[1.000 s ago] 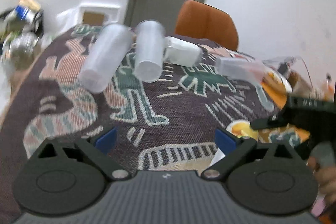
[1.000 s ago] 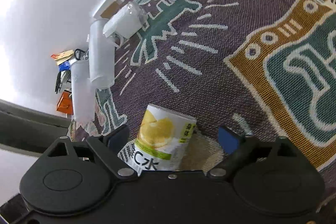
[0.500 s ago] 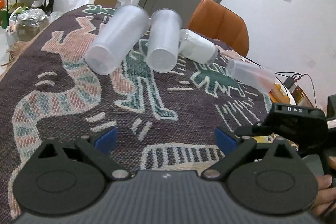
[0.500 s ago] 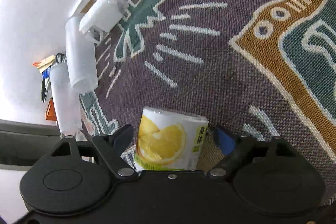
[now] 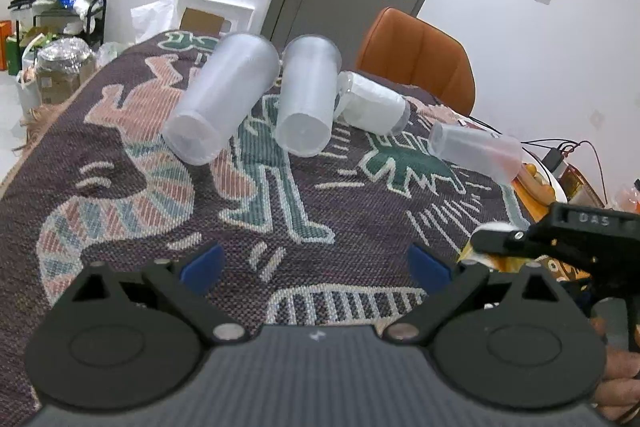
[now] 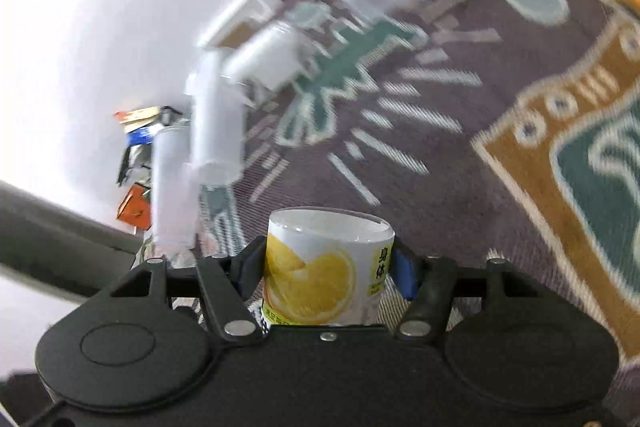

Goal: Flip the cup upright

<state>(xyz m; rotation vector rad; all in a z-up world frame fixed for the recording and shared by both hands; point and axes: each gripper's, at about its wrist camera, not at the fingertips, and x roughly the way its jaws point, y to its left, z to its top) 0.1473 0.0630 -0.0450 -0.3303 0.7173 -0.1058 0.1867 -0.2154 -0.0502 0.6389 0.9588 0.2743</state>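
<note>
My right gripper (image 6: pixel 326 267) is shut on a cup with a lemon print (image 6: pixel 320 267); its blue pads press both sides of the cup. In the left wrist view the right gripper (image 5: pixel 560 239) shows at the right edge, with a bit of the cup's white rim (image 5: pixel 494 227) by it. My left gripper (image 5: pixel 316 263) is open and empty above the patterned cloth. Several frosted plastic cups lie on their sides further back: a tall one (image 5: pixel 222 107), a second tall one (image 5: pixel 306 103), a short white one (image 5: pixel 374 105) and a clear one (image 5: pixel 476 151).
A patterned woven cloth (image 5: pixel 120 187) covers the table. An orange chair (image 5: pixel 416 59) stands behind the far edge. Cluttered shelves and bags (image 5: pixel 52 39) are at the left, cables and a plate (image 5: pixel 560 171) at the right.
My right gripper closed on the lemon-print cup and is swinging with it; the right wrist view is blurred. The left gripper rose slightly and stayed open.
</note>
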